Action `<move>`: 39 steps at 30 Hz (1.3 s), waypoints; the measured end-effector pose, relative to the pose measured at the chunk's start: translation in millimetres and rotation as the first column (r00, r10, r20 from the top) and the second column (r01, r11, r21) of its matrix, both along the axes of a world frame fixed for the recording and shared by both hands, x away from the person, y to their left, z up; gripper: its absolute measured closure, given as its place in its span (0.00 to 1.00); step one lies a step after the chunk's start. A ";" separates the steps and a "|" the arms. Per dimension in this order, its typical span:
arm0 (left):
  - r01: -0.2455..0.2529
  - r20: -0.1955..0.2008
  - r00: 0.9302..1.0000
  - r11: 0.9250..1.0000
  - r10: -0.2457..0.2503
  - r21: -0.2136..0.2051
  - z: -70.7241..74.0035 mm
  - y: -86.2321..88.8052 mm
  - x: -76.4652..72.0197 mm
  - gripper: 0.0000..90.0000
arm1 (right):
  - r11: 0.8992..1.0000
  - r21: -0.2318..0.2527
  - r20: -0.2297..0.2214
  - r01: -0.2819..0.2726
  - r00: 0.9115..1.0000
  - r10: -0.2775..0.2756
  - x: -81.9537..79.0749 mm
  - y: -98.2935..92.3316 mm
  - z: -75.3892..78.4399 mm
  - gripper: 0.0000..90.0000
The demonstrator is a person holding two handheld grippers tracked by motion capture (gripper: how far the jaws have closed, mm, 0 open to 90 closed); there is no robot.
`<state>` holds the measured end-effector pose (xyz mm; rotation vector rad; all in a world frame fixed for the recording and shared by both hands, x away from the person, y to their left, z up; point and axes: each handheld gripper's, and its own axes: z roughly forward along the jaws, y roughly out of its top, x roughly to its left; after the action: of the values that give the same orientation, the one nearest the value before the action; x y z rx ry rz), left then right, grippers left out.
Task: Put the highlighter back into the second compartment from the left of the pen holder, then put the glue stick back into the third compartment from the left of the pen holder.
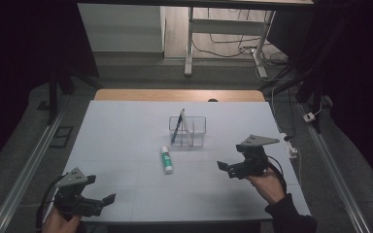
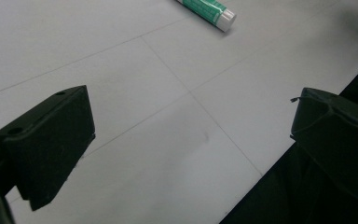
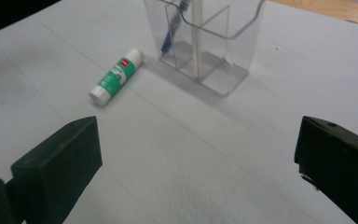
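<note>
A green-and-white glue stick lies flat on the white table, just in front of a clear divided holder. A blue pen and a white pen stand leaning inside the holder. My left gripper rests open near the table's front left corner, nothing between its jaws. My right gripper is open to the right of the glue stick, pointing toward it and the holder, with bare table between its jaws.
The white table top ends in a wooden strip at the back. A white power strip with cables hangs at the right edge. Metal rails run along both sides on the floor, and a desk frame stands beyond.
</note>
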<state>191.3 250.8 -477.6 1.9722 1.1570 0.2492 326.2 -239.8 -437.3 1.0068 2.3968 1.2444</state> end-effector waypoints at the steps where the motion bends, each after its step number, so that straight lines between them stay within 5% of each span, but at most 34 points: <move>1: 0.000 0.003 1.000 1.000 0.000 -0.003 0.1 0.0 0.0 0.00 | 1.000 0.000 -0.001 0.009 1.000 -0.009 -3.0 -3.7 -0.8 0.00; 11: 0.014 0.012 1.000 1.000 -0.014 -0.005 0.3 -0.6 1.2 0.00 | 0.996 -0.073 -0.023 0.055 0.998 -0.057 -36.4 -36.5 -14.3 0.00; 22: 0.041 0.041 0.998 0.999 -0.041 -0.002 5.5 -9.9 7.6 0.00 | 0.990 -0.056 -0.079 0.130 0.988 -0.134 -54.0 -64.9 -20.4 0.00; 28: 0.095 0.049 0.994 0.995 -0.094 -0.023 8.3 -24.3 19.4 0.00 | 0.990 -0.036 -0.090 0.139 0.986 -0.142 -55.9 -69.5 -19.3 0.00; 39: 0.137 -0.005 0.991 0.991 -0.137 0.000 2.5 -50.2 53.5 0.00 | 0.990 -0.033 -0.088 0.135 0.987 -0.137 -56.5 -69.9 -19.5 0.00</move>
<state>244.8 200.6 -475.1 2.0434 1.0189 0.1733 269.7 -309.6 -456.7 1.2205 2.3579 1.1398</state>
